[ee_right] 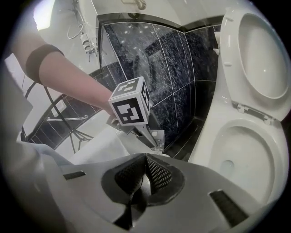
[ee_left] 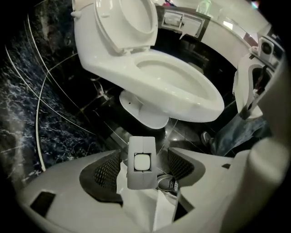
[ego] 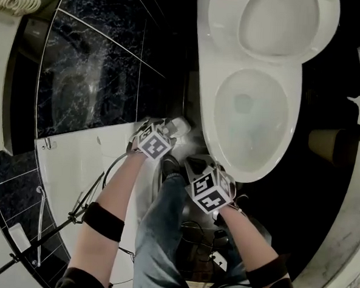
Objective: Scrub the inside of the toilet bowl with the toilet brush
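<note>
The left arm (ego: 113, 197) reaches down beside the toilet's base, and the left gripper (ee_left: 144, 154) points steeply at the floor, close against the pedestal. Its jaws stand wide apart. Between them rises a pale block-shaped piece with a square inset (ee_left: 142, 164) — seemingly the top of the toilet brush, though that cannot be told for sure. Neither pad presses on it; there is a gap on each side. A shoe (ee_left: 166, 182) shows on the floor just behind it.

The right arm (ego: 252, 248) hangs lower in the head view, over the person's jeans (ego: 159, 230), and the right gripper (ee_right: 145, 158) slants down toward the left gripper and the dark tiles beyond. Its jaws are closed, with the pad tips meeting.

The toilet bowl (ego: 246, 175) lies open just to the right of both grippers — its lid (ego: 278, 21) is raised, and a little water sits at the bottom.
</note>
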{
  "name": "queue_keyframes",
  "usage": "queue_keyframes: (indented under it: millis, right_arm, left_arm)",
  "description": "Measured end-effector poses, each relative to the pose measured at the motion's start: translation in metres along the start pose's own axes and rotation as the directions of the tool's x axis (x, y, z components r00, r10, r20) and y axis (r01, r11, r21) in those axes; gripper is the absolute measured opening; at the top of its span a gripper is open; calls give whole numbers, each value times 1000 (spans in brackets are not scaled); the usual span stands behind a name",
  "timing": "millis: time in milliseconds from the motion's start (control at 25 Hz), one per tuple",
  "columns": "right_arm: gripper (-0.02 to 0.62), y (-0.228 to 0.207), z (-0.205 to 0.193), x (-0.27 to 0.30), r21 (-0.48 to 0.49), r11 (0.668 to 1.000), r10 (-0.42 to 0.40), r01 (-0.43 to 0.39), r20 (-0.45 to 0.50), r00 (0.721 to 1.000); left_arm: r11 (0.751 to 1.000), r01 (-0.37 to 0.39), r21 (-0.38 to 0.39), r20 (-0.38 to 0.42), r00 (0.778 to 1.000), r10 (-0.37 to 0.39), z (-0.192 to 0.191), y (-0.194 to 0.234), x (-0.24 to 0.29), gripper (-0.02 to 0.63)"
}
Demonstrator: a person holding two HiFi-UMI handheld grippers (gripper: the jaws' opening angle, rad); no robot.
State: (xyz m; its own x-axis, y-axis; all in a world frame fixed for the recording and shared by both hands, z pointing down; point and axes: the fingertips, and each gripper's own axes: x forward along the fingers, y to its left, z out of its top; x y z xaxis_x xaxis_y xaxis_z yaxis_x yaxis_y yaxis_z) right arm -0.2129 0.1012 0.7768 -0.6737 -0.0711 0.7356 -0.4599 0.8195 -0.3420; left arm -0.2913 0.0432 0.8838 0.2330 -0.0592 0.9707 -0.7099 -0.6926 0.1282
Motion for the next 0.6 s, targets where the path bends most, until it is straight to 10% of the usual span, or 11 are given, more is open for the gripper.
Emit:
queue_keyframes:
  millis: [600]
  right_arm:
    - [15, -3, -23, 30, 19, 1000, 24, -24, -1, 1000]
  left_arm:
    - [998, 56, 5, -42, 998, -56, -18, -1, 57, 302]
